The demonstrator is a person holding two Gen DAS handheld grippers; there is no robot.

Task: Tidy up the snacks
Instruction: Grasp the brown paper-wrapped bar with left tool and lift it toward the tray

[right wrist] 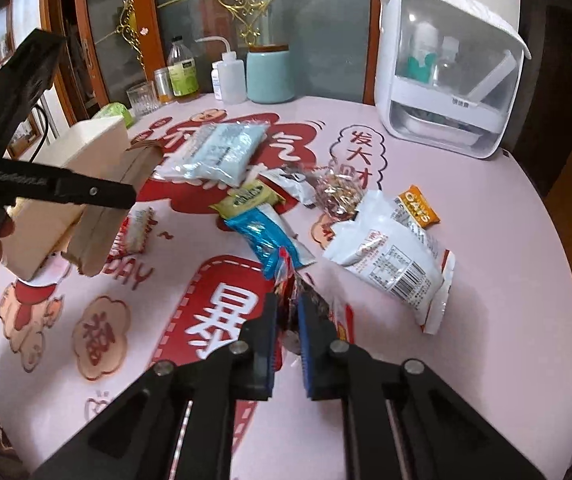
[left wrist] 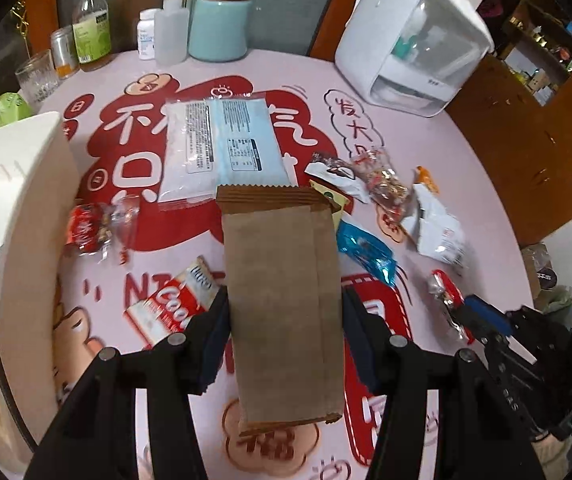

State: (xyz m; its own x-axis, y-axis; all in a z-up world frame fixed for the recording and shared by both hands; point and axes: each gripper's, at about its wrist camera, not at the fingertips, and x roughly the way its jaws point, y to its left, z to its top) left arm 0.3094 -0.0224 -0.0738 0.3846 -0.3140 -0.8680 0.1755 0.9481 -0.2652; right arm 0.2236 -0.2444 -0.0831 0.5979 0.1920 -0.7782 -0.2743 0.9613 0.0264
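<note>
My left gripper is shut on a long brown paper snack packet and holds it above the table, next to the white storage bin. The packet also shows in the right wrist view beside the bin. My right gripper is shut on a small red foil-wrapped snack, also seen in the left wrist view. Loose snacks lie mid-table: a pale blue packet, a blue wrapper, a white pouch, a red-and-white cookie pack.
A white dispenser appliance stands at the back right. A teal jar, squeeze bottle, green-label bottle and a glass line the back edge. The pink printed tablecloth covers the round table.
</note>
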